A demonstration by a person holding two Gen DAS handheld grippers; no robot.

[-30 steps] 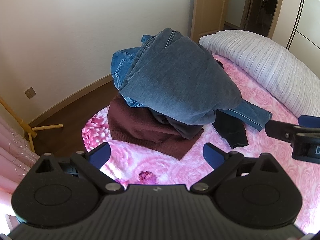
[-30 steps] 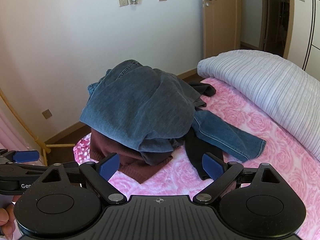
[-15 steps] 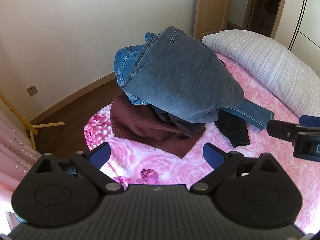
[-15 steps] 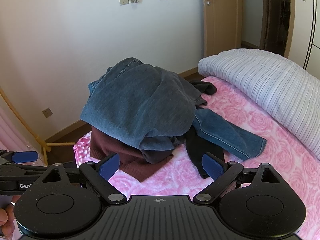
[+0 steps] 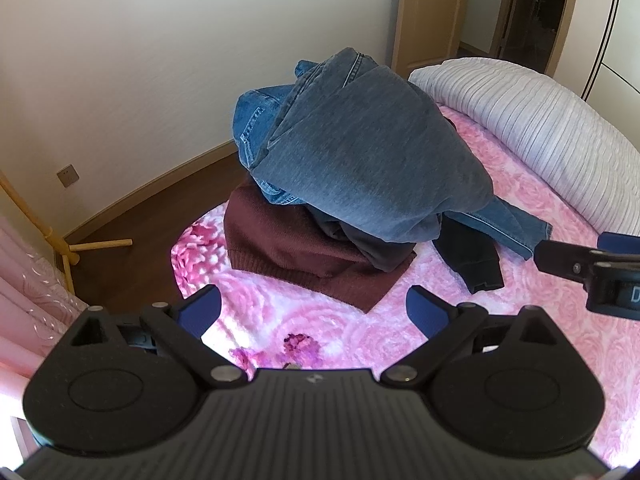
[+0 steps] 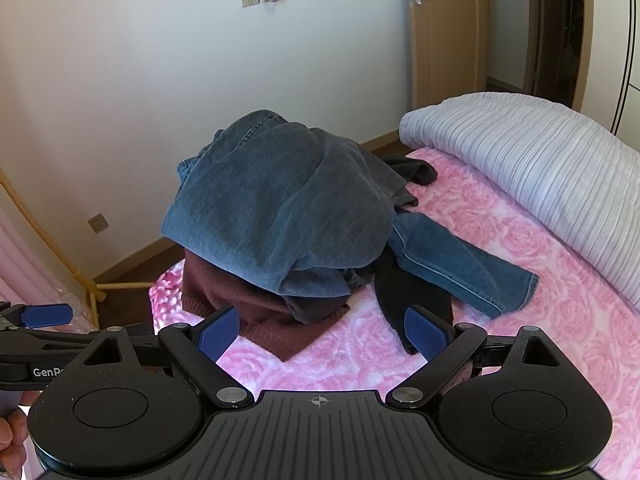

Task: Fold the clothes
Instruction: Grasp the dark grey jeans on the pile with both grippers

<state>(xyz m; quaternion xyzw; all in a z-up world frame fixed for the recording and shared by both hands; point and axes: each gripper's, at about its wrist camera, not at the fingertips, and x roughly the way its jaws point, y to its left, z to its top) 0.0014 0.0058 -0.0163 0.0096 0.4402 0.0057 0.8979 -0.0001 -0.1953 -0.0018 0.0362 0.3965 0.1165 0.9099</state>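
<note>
Right now we hold both grippers short of the pile, nothing picked. Our left gripper (image 5: 313, 308) is spread wide and empty over the pink rose-patterned bedspread (image 5: 500, 344); our right gripper (image 6: 322, 330) is likewise spread and empty. The heap sits near the bed corner: grey-blue denim jeans (image 6: 280, 208) draped on top, a second brighter blue pair of jeans (image 6: 464, 268) trailing a leg toward the white ribbed duvet (image 6: 520, 148), a black garment (image 6: 400, 296) beneath, and a maroon knit sweater (image 5: 288, 248) at the bottom. Denim is probably heavy and fairly stiff, so it should drag rather than slip; we'd pinch the top pair at the waistband. Sweater is soft and stretchy. Readable text: "GenR…", cut off, on the left gripper's side in the right wrist view.
</note>
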